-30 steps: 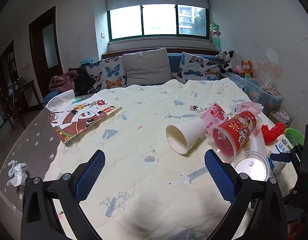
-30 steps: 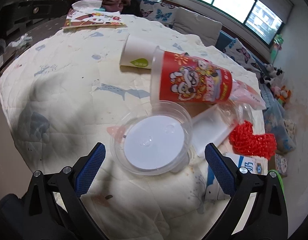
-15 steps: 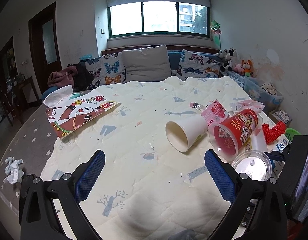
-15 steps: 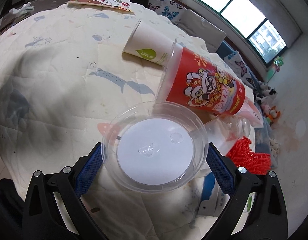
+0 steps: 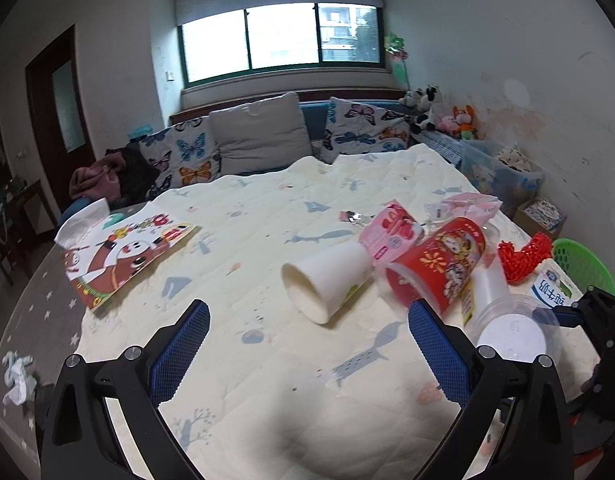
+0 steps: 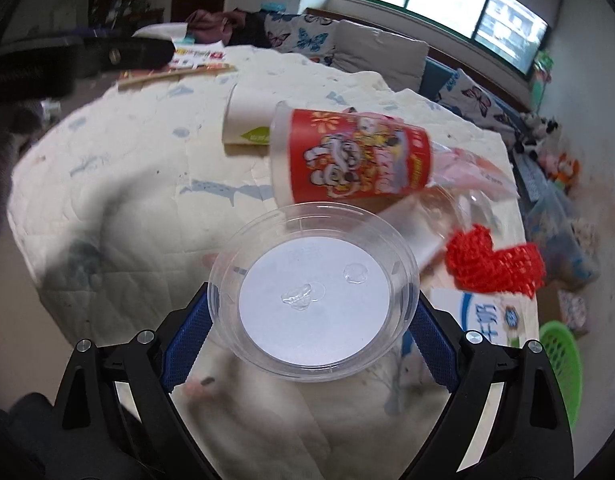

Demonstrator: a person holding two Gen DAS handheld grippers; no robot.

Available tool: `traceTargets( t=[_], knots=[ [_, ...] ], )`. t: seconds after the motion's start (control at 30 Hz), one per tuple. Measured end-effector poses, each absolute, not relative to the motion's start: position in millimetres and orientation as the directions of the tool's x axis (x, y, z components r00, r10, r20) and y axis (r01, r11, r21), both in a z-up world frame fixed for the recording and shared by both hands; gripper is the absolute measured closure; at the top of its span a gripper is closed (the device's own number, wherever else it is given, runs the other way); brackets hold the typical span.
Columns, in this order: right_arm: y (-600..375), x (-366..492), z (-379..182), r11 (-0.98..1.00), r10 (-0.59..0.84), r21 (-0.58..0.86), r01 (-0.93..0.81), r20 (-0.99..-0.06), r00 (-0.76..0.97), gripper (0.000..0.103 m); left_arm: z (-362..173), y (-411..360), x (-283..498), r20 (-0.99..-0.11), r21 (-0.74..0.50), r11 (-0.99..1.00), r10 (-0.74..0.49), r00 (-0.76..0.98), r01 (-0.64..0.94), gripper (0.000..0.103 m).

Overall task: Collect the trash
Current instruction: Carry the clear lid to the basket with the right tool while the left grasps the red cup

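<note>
Red cartoon-printed cup (image 6: 355, 156), white paper cup (image 5: 327, 280), butterfly-patterned cushions (image 5: 179, 160).

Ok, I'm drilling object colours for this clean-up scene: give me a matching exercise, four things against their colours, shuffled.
Things: 1 paper cup; 2 mesh net; 3 basket; 4 lid.
Colours: a green; b clear; c white; d red.
Pairs: 1-c, 2-d, 3-a, 4-b.

R claw (image 6: 313, 330) closing, pads now on clear lid (image 6: 313, 294) rim; red cup (image 6: 355, 160) behind.
</note>
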State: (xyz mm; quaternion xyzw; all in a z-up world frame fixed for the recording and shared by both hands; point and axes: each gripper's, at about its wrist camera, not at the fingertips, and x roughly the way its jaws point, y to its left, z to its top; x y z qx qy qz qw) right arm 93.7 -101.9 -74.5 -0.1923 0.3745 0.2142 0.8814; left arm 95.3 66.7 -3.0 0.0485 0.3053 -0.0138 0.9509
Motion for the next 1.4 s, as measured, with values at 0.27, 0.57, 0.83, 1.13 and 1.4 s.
traceTargets(
  t=[0.27,0.57,0.83,1.13,1.4],
  knots=[
    [-167.5,80.6,-44.3,0.906,0.248,-0.068,-0.418,-0.715,0.654,0.012,-7.7,9.3,120.6,-0.609,0.133,0.967,-0.092,0.788,0.216,0.006],
    [-264.0,85.3,-29.6,0.975,0.160,0.002,-0.223,-0.704,0.692,0.012,-17.9,-38.9,165.9,-0.667,0.169,0.913,-0.171,0.725,0.371,0.006],
    [-349.1,92.2,-37.5,0.998,0.067,0.045,-0.051,-0.729,0.682,0.012,-28.1,-74.2,205.8,-0.727,0.252,0.834,-0.171,0.665,0.491,0.006],
    [-426.4,112.3,-66.6,0.984,0.047,0.142,0.107,-0.791,0.610,0.012,-44.6,-85.0,230.4,-0.790,0.278,0.772,-0.154,0.594,0.571,0.007],
    [-475.9,128.1,-97.0,0.957,0.021,0.170,0.234,-0.847,0.532,0.012,-49.8,-90.4,245.4,-0.820,0.252,0.754,-0.166,0.547,0.606,0.031]
  ],
)
